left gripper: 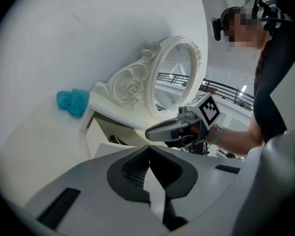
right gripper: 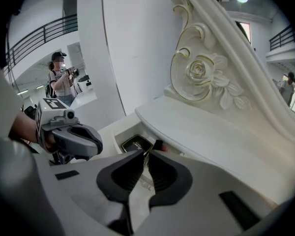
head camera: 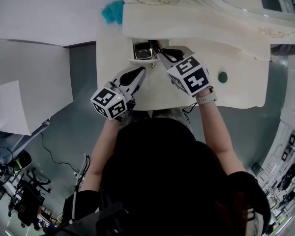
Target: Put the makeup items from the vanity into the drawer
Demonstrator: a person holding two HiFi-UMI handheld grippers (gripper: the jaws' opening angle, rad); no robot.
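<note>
At the far left of the white vanity top [head camera: 113,58], a teal fluffy object [head camera: 113,11] lies near the wall, well apart from both tools. It does not look like a makeup item, and it is best judged as outside the task.

Next comes the left gripper [head camera: 139,74]. Its jaws are pressed together with nothing between them. It hovers over the vanity top just in front of the open white drawer [head camera: 134,50], probably parked so that the opening is free for the other tool.

The drawer sits under the raised shelf of the vanity. A black square compact [head camera: 143,53] already lies flat inside it, so part of the task appears done.

The right gripper [head camera: 160,53] points steeply down into the drawer. Its jaws are closed to a narrow slit. A slim dark stick [head camera: 153,45] with a reddish end lies right at the tips, beside the compact. The views do not settle whether the pads pinch it or merely meet behind it. The angle suggests a placement into the drawer.

Further right, a small dark-green round item [head camera: 222,76] rests on the vanity top, well apart from the drawer. It is likely the next item to collect.
</note>
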